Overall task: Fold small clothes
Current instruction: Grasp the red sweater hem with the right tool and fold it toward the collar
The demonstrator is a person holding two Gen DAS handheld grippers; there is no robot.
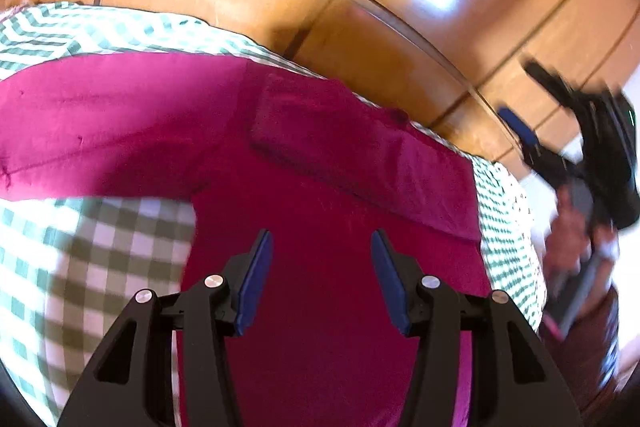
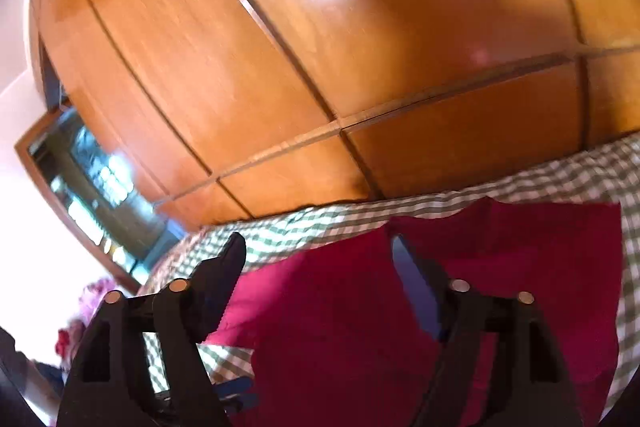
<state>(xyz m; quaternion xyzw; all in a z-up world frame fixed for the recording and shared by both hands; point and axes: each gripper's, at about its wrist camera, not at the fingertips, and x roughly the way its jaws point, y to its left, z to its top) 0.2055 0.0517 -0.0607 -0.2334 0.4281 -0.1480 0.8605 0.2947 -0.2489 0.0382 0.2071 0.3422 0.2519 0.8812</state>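
A magenta garment (image 1: pixel 320 167) lies spread on a green-and-white checked sheet (image 1: pixel 100 247), with a folded band running across its upper part. My left gripper (image 1: pixel 322 239) hovers over the garment's middle, open, with nothing between its blue pads. My right gripper (image 1: pixel 524 99) shows blurred at the far right, lifted off the bed's edge and held by a hand (image 1: pixel 568 239). In the right wrist view the right gripper (image 2: pixel 316 243) stands wide open above the garment (image 2: pixel 520 267), nothing between its fingers. The sheet (image 2: pixel 360 223) shows beyond the cloth.
A glossy wooden wardrobe (image 1: pixel 400 47) rises just behind the bed and fills the upper half of the right wrist view (image 2: pixel 280 47). A framed glass panel (image 2: pixel 92 187) stands at the left. Something pink and red (image 2: pixel 88 307) sits low at the left edge.
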